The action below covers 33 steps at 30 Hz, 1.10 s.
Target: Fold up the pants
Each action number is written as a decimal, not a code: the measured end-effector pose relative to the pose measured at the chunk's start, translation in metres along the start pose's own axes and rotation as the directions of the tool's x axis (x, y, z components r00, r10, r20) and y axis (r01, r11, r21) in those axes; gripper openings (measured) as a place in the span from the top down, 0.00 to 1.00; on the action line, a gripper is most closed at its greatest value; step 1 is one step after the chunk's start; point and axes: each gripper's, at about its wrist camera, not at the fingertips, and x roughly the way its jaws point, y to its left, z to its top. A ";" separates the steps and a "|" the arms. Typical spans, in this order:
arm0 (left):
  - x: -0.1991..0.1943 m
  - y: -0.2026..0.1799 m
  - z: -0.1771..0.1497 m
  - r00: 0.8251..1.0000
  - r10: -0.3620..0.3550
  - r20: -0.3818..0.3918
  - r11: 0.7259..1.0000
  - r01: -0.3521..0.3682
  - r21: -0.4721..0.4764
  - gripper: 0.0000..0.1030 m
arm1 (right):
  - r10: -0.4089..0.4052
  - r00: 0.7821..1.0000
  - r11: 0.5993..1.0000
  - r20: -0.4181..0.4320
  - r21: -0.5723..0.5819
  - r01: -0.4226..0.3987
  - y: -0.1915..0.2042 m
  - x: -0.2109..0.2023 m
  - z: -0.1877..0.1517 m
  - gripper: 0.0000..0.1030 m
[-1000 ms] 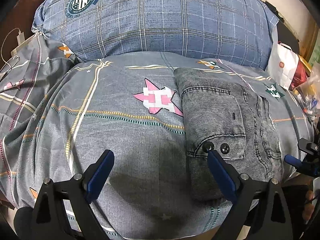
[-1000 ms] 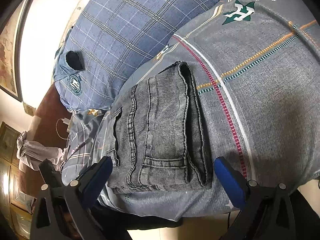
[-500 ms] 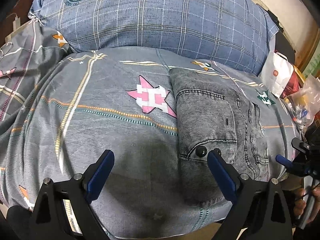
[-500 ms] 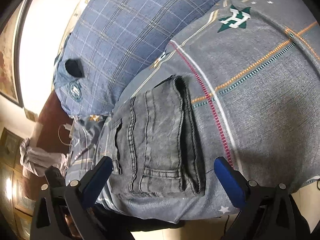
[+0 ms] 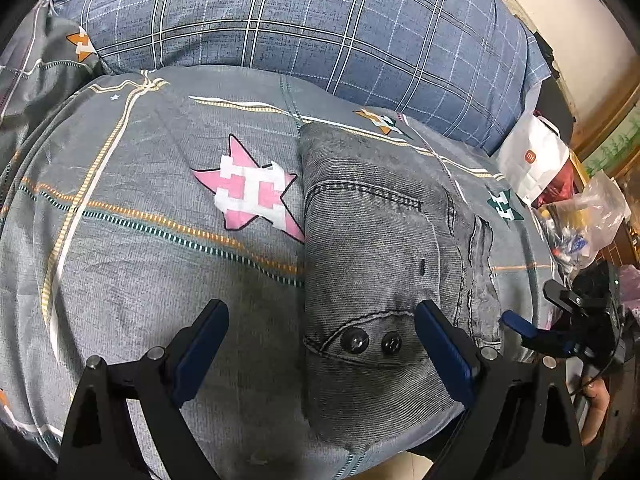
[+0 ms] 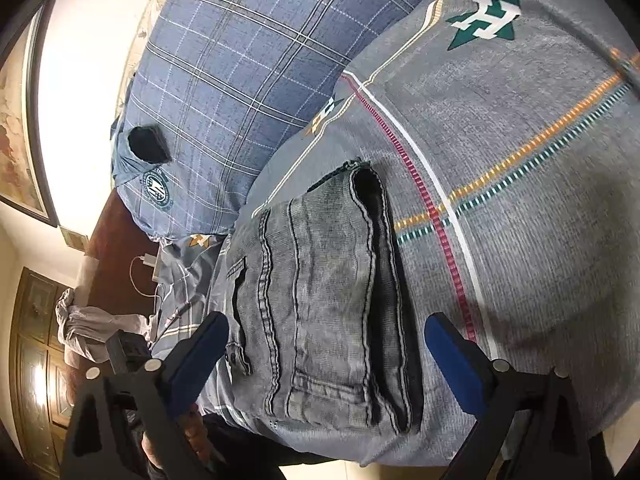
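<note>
Grey denim pants (image 5: 380, 248) lie folded into a compact stack on the grey patterned bedspread (image 5: 132, 248), near the bed's front edge. Two dark buttons face up close to my left gripper (image 5: 320, 336), which hovers open over the stack's near left part with nothing held. In the right wrist view the same pants (image 6: 320, 292) show their layered folded edge. My right gripper (image 6: 326, 340) is open above them, empty. The right gripper (image 5: 520, 326) also shows at the far right of the left wrist view.
A large blue plaid pillow (image 5: 312, 28) fills the back of the bed. A white paper bag (image 5: 532, 156) and clear plastic bags (image 5: 588, 220) sit off the bed's right side. A dark wooden headboard, a charger cable (image 6: 140, 268) and a bundled cloth (image 6: 88, 320) lie beyond the pillow.
Both grippers stayed open and moved closer over the bed. The pants look larger in the left wrist view. The pants have not moved.
</note>
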 end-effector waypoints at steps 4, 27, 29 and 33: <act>-0.012 0.002 -0.012 0.999 0.023 0.033 1.000 -0.024 0.017 0.08 | 0.042 0.999 0.999 0.017 0.012 -0.042 0.007 -0.011 -0.021 0.03; -0.092 0.042 -0.101 0.984 0.154 0.087 0.983 -0.144 -0.112 0.08 | 0.022 0.993 0.965 0.118 -0.264 0.010 0.071 0.014 -0.069 0.03; -0.091 0.037 -0.102 0.983 0.158 0.089 0.984 -0.150 -0.096 0.08 | 0.035 0.994 0.967 0.107 -0.254 -0.007 0.067 0.015 -0.069 0.03; -0.090 0.027 -0.101 0.983 0.157 0.097 0.986 -0.151 -0.072 0.08 | 0.049 0.994 0.972 0.100 -0.232 -0.024 0.059 0.015 -0.069 0.03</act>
